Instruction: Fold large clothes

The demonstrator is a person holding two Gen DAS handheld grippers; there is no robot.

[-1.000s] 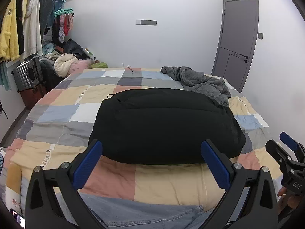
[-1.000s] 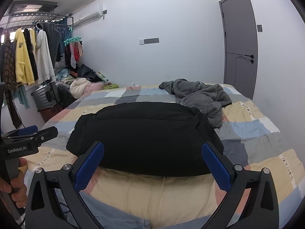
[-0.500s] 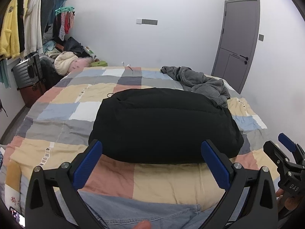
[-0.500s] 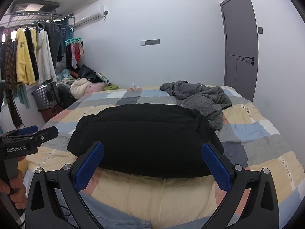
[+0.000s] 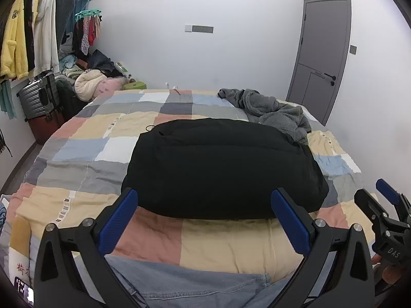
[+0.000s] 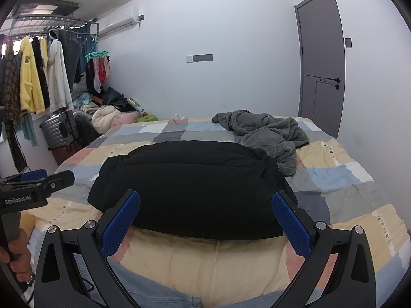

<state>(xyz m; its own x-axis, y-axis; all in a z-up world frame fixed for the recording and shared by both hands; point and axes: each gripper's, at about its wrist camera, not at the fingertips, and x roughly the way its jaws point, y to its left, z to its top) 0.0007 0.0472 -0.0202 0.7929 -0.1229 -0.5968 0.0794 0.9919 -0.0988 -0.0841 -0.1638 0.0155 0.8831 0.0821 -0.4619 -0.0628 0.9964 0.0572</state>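
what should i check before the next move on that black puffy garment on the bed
1. Both grippers free: left gripper and right gripper have their jaws wide apart and hold nothing. ok
2. Black puffy garment folded: it lies as one compact bundle on the patchwork checked quilt. ok
3. Bundle clear of the grippers: blue pads sit at its near edge; contact cannot be judged. cannot tell
4. Neighbouring cloth separate: crumpled grey fleece garment meets the bundle's far right corner. not ok
5. Space on the quilt: bare quilt to the bundle's left. ok
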